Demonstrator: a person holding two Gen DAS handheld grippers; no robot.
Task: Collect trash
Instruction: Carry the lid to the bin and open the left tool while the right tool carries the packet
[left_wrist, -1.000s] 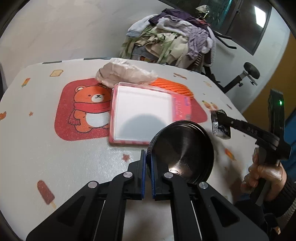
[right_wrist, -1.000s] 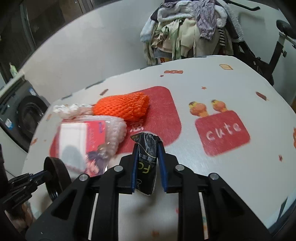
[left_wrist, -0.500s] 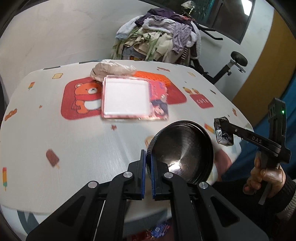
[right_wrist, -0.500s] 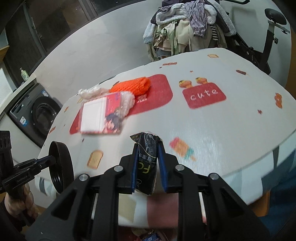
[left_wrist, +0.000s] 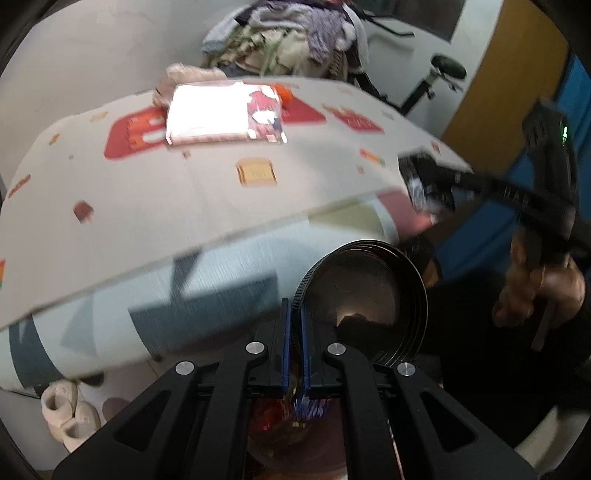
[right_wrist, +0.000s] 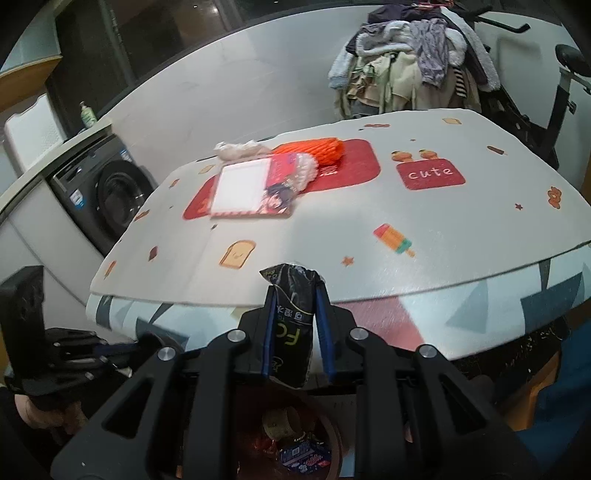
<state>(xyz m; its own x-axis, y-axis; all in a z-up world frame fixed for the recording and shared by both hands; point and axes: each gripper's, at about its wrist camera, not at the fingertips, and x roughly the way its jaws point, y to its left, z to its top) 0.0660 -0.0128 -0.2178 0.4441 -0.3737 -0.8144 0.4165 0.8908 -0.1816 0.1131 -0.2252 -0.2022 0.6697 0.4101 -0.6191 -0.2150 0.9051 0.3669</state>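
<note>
the right gripper (right_wrist: 295, 325) is nearly closed, its blue pads pinching a crumpled black foil wrapper with pale lettering (right_wrist: 293, 328) upright between them, and the left gripper (left_wrist: 294, 332) is fully closed on the rim of a round, shallow black metal lid (left_wrist: 369, 299), held on edge. a second ago both tools hung over the cartoon-printed white tablecloth (right_wrist: 332, 229), with the wrapper above the red patch; now both have drawn back past the near edge of the table, so the cloth's grey-and-blue triangle border fills the middle of each view. below the right gripper a round bin with a reddish inside (right_wrist: 295, 443) now shows, already holding a small tan cup and a blue packet. the wrapper sits almost directly above that opening, so the drop looks close; the lid is carried beside it, probably the bin's own cover, though that is only a guess. still on the table, well away, lie the pink-edged white plastic tray (right_wrist: 242, 190), the orange foam fruit net (right_wrist: 314, 151) and the crumpled whitish plastic bag (right_wrist: 240, 149), so several pieces remain to collect. motion blur softens the left view.
</note>
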